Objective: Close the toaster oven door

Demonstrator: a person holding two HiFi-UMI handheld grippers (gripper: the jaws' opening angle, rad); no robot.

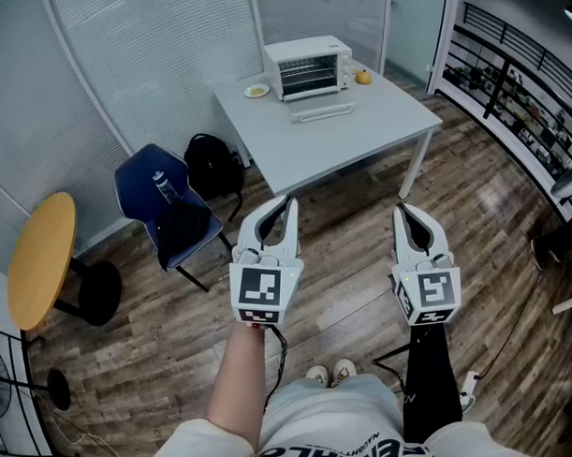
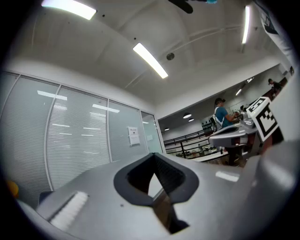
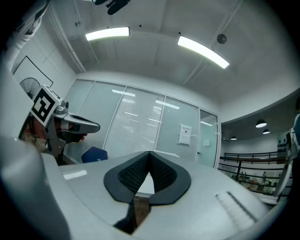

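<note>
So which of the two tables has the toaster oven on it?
The grey rectangular table: the toaster oven stands near its far edge. The other, the round table at left, is yellow-topped.

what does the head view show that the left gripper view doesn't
Only the head view: the toaster oven on the white table, its door dropped open, a plate beside it, and a blue chair. Only the left gripper view: ceiling lights and a distant person in blue. Both: the left gripper and right gripper, each shut and empty, and the glass wall with blinds.
</note>
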